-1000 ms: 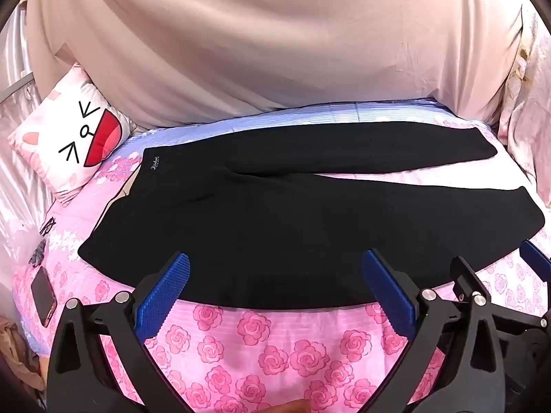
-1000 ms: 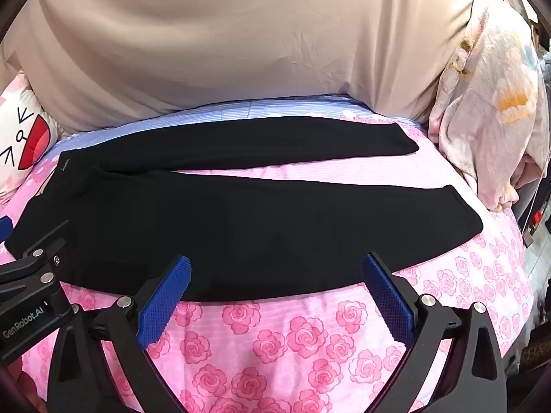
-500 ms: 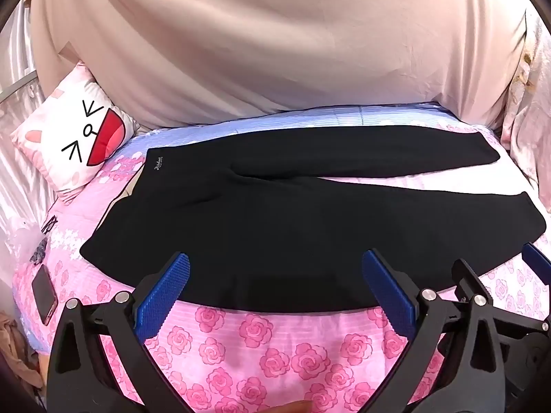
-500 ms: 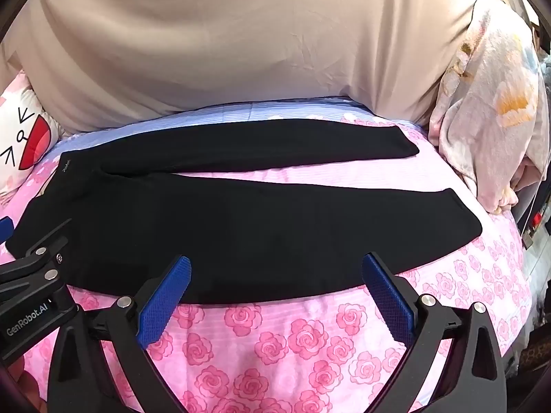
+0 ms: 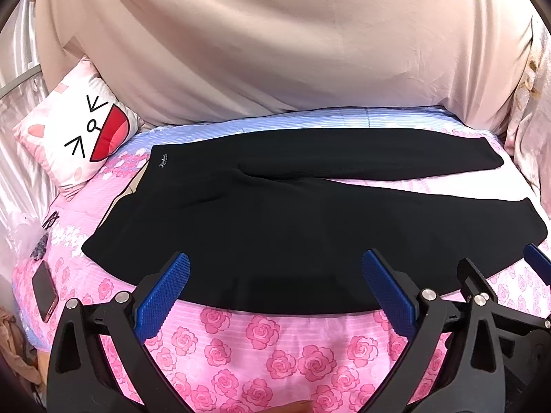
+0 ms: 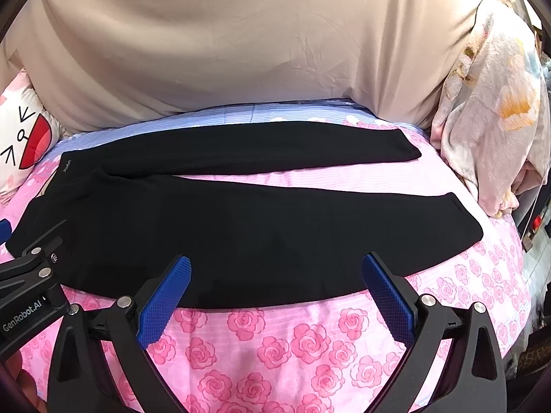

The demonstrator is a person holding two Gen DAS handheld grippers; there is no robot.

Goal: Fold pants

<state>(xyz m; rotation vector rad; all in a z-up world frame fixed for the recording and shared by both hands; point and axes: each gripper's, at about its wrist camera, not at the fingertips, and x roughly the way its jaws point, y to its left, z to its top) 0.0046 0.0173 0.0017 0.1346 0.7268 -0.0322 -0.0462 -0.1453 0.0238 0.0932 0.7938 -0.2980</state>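
Note:
Black pants [image 5: 282, 213] lie flat on the pink rose bedsheet [image 5: 261, 340], waistband to the left, both legs spread out to the right. The right wrist view shows the same pants [image 6: 241, 227], the near leg ending at its cuff [image 6: 465, 227]. My left gripper [image 5: 275, 285] hovers open over the near hem of the pants, nothing between its blue pads [image 5: 162, 296]. My right gripper [image 6: 275, 289] is also open above the near leg's edge, holding nothing. Each gripper shows at the side of the other's view.
A cartoon-face pillow [image 5: 75, 137] rests at the head on the left. A beige cloth [image 5: 275, 41] covers the wall behind. A floral blanket [image 6: 496, 110] is bunched at the right. A phone [image 5: 44, 290] lies near the left bed edge.
Both views have shifted slightly; the pants sit a little lower in the frames. Both grippers stay open and the pants have not moved.

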